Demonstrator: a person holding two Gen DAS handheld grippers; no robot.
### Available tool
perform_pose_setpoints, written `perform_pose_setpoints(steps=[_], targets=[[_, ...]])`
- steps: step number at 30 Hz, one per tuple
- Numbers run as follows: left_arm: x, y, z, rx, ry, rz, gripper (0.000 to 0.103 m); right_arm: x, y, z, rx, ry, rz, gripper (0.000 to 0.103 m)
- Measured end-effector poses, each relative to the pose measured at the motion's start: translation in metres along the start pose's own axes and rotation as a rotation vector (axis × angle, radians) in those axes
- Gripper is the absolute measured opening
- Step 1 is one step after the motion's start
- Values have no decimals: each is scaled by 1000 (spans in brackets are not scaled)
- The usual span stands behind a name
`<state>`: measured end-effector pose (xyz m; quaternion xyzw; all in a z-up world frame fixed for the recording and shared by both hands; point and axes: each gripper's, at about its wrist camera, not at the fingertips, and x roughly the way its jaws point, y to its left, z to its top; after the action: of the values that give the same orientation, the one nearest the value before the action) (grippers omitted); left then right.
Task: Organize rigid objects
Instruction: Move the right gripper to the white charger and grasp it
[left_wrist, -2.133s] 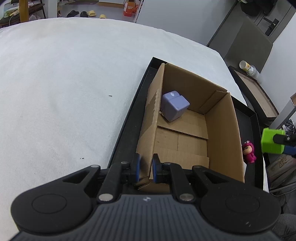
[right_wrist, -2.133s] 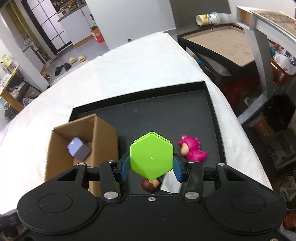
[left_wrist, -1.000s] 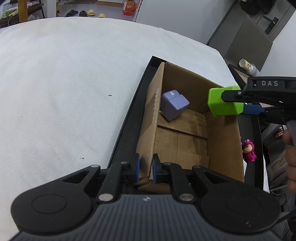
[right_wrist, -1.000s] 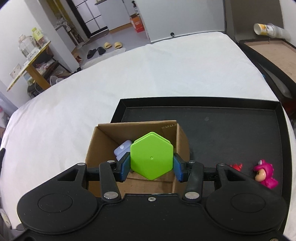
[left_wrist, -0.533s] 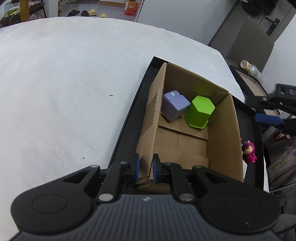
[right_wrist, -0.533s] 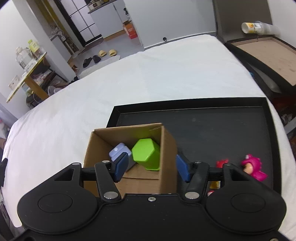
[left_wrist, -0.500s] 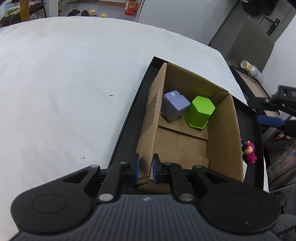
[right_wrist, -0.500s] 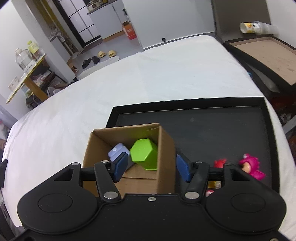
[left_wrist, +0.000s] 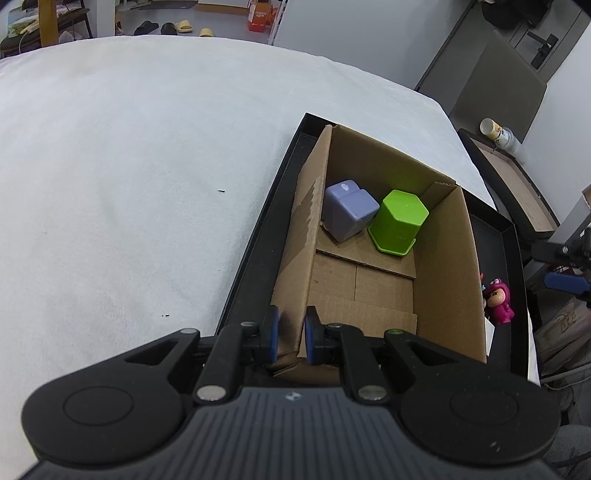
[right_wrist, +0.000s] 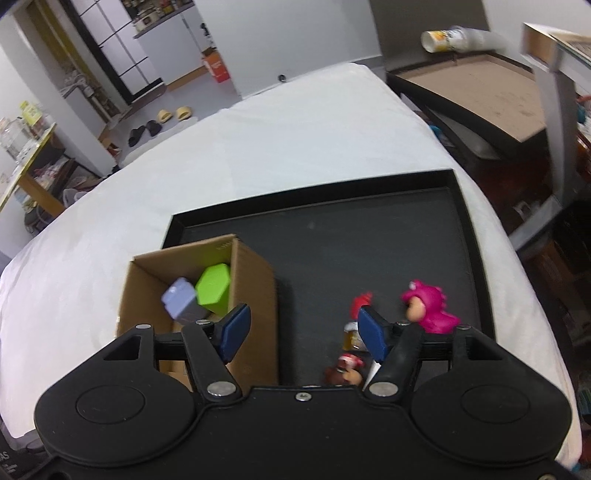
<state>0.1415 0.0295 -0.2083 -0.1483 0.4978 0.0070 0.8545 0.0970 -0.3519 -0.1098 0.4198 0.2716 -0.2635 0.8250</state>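
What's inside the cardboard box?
Inside the cardboard box are a green hexagon block and a purple block, side by side at the far end. The corner nearest the left tongs is hidden.

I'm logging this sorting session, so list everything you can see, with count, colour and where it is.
cardboard box: one, brown, left side of tray
black tray: one, on white surface
green hexagonal block: one, inside box, far end
lavender block: one, inside box, beside green one
pink figure: one, on tray, right side
other small figures: red and brown, number unclear, near right gripper
left gripper: jaws clamped on box wall
right gripper: jaws open, empty
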Motion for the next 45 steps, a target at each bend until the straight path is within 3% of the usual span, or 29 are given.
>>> perform_pose_setpoints(steps=[21, 31, 45], targets=[[-1, -3, 3, -11, -4, 27, 13, -8, -52, -20, 23, 40, -66, 72], [0, -4, 3, -8, -3, 35, 13, 20, -74, -36, 85, 115, -75, 72], [0, -2, 4, -22, 9, 27, 13, 58, -66, -45, 18, 196, -117, 72]])
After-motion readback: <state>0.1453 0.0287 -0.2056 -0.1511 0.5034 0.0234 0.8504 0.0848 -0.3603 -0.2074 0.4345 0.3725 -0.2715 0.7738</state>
